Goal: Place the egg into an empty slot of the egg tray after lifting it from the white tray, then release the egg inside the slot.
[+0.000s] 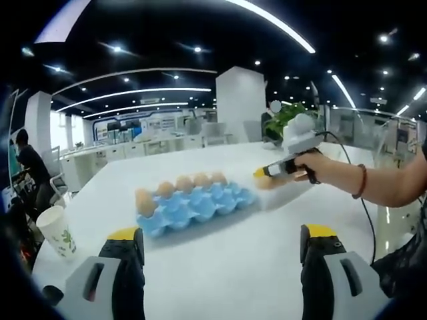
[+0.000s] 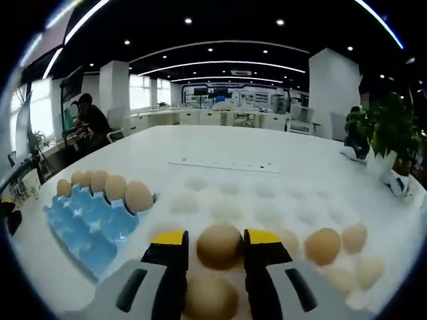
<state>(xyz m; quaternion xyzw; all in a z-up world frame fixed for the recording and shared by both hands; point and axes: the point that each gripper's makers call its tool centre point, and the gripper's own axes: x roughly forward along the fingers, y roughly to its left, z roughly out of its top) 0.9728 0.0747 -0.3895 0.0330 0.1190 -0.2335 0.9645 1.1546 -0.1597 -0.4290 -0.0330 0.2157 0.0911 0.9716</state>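
Brown oval egg (image 2: 219,246) sat between our right gripper (image 2: 215,248) pads, seemingly pinched over the white moulded tray (image 2: 267,200); we judged a straight lift wise before swinging left toward the blue egg tray (image 2: 90,233). Our left gripper (image 1: 220,241) hung wide open.

Honestly the white tray (image 2: 267,200) is so washed out against the desk (image 2: 220,143) that its slots barely read. The egg (image 2: 219,245) between the right hand-held gripper (image 2: 215,248) jaws hides the contact, and another egg (image 2: 210,299) gets cut off below.
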